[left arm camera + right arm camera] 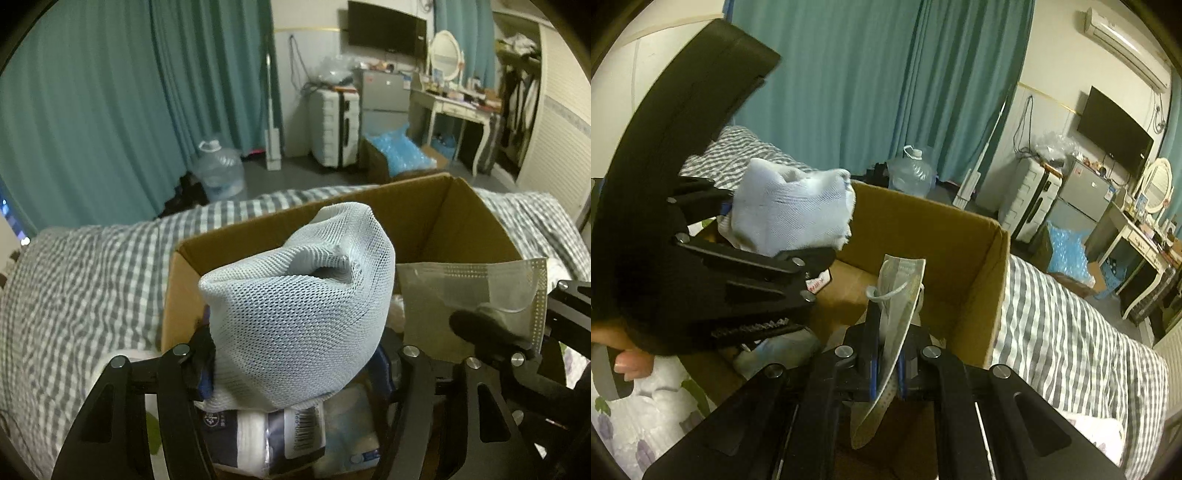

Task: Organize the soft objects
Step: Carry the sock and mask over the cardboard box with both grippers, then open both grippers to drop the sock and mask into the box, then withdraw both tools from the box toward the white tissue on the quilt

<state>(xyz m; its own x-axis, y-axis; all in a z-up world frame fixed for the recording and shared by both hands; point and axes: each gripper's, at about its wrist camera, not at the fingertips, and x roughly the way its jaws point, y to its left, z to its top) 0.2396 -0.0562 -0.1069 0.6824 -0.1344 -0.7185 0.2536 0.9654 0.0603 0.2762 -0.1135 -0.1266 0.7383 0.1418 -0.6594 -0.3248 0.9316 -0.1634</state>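
Left tongs clamp sock; right tongs pinch mask.

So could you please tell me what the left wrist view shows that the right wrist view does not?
Only the left wrist view shows the packaged items lying below the held sock, including one with a barcode label.

Only the right wrist view shows the air conditioner high on the wall and the person's fingers on the left gripper's handle.

Both show the left gripper shut on the light blue sock, the right gripper shut on the face mask, the cardboard box and the checked bedding.
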